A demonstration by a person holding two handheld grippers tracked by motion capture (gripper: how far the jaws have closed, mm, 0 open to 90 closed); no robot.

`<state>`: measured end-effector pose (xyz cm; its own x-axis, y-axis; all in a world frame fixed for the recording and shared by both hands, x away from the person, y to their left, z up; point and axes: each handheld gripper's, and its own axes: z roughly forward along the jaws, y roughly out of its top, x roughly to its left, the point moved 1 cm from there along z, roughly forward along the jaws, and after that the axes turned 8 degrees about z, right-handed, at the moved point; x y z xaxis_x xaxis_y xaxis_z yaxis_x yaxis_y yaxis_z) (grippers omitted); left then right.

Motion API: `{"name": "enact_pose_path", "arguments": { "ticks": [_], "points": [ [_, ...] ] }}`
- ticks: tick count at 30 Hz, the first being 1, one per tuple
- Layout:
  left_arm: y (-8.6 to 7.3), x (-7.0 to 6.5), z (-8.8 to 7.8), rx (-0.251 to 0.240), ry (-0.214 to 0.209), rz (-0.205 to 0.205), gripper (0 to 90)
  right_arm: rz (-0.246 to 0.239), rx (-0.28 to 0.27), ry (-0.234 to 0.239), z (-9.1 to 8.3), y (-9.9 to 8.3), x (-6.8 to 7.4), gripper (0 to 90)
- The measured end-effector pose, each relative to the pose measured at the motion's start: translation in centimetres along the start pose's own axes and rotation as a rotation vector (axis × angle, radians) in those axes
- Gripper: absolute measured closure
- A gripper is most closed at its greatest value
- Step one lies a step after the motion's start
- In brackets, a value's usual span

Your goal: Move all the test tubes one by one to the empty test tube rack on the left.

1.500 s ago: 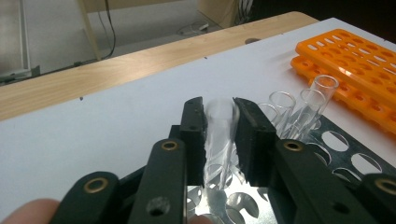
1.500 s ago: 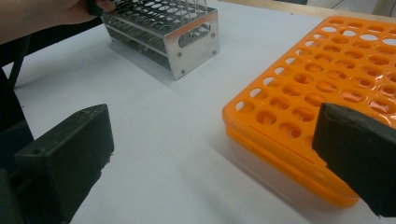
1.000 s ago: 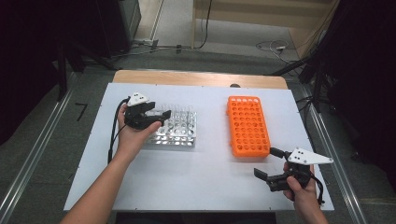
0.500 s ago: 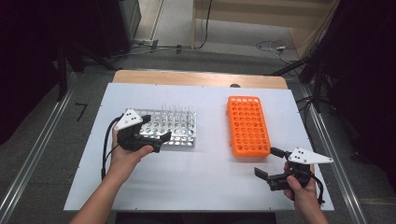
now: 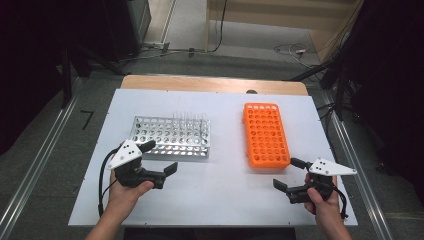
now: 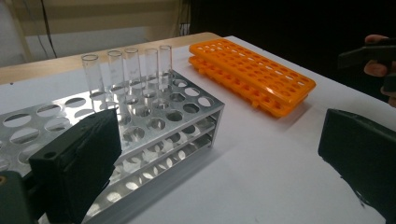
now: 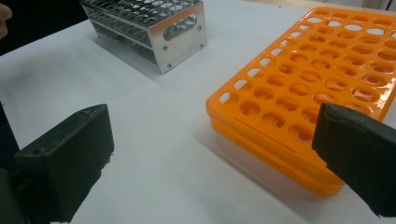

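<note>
Left gripper [image 5: 161, 158]: jaws spread wide with nothing between them; they have just been opening. It sits low over the desk near the front-left, one jaw tip at the front edge of the metal rack, the other jaw over bare desk surface
Right gripper [image 5: 292, 174]: jaws apart and empty, held near the front-right corner of the desk, just in front of the orange rack's near end and not touching it
Metal rack [image 5: 170, 136]: silver, perforated, several tiers, lying left of the desk's middle with its long side running along the desk's width; in the left gripper view [image 6: 154, 116] it stands just past the near jaw
Glass tubes [image 6: 126, 70]: five clear, empty-looking tubes standing upright in a row in the metal rack, at the back of its end nearest the orange rack; in the high view [image 5: 190, 120] they are faint
Orange rack [image 5: 265, 134]: flat plastic tray of round holes, right of the desk's middle, long side running front to back, well apart from the metal rack; the right gripper view [image 7: 317, 84] shows its holes empty
Desk [image 5: 225, 200]: white top, wooden strip along the far edge
Hands: one hand wraps the body of each gripper, forearms coming in from the front edge
</note>
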<state>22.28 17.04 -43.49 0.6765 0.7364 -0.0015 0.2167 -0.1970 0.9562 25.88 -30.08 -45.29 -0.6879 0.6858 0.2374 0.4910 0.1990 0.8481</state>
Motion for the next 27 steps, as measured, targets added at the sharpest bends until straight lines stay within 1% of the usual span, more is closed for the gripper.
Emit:
{"name": "enact_pose_path", "arguments": {
  "ticks": [3, 7, 12, 13, 14, 15, 17, 18, 21, 24, 25, 27],
  "points": [
    [-0.6, -0.2, -0.8, -0.010, -0.004, 0.000, 0.0, 0.004, 0.001, -0.002, 0.0, -0.1, -0.2, 0.0],
    [-1.5, -0.2, -1.9, -0.016, 0.012, 0.003, 0.0, 0.003, 0.002, -0.005, 0.1, -0.3, -0.4, 0.0],
    [-2.7, 0.5, -2.9, -0.014, 0.027, -0.011, 0.0, 0.004, 0.005, -0.012, 0.2, -0.4, -0.7, 0.0],
    [-3.0, 0.6, -3.1, -0.010, 0.036, -0.007, 0.0, 0.005, 0.004, -0.013, 0.2, -0.4, -0.7, 0.0],
    [-3.2, 0.7, -3.2, 0.003, 0.051, 0.015, 0.0, 0.003, 0.003, -0.014, 0.2, -0.5, -0.9, 0.0],
    [-3.5, 0.8, -3.2, 0.016, 0.063, 0.028, 0.0, 0.007, 0.004, -0.016, 0.2, -0.5, -1.0, 0.0],
    [-3.9, 1.3, -3.4, 0.009, 0.054, 0.001, 0.0, 0.010, 0.006, -0.018, 0.2, -0.6, -1.2, 0.0],
    [-4.0, 1.6, -3.5, 0.003, 0.056, -0.011, 0.0, 0.011, 0.007, -0.019, 0.1, -0.6, -1.3, 0.0],
    [-4.1, 1.9, -3.9, -0.009, 0.059, -0.019, 0.0, 0.016, 0.001, -0.022, 0.0, -0.6, -1.6, 0.0],
    [-4.0, 2.0, -4.3, -0.027, 0.057, -0.003, 0.0, 0.021, -0.005, -0.028, -0.1, -0.7, -2.0, 0.0],
    [-4.0, 2.0, -4.4, -0.035, 0.060, -0.002, 0.0, 0.019, -0.009, -0.027, -0.2, -0.8, -2.2, 0.0],
    [-4.0, 2.2, -4.6, -0.049, 0.052, -0.001, 0.0, 0.027, -0.015, -0.031, -0.3, -0.9, -2.5, 0.0]
  ]
}}
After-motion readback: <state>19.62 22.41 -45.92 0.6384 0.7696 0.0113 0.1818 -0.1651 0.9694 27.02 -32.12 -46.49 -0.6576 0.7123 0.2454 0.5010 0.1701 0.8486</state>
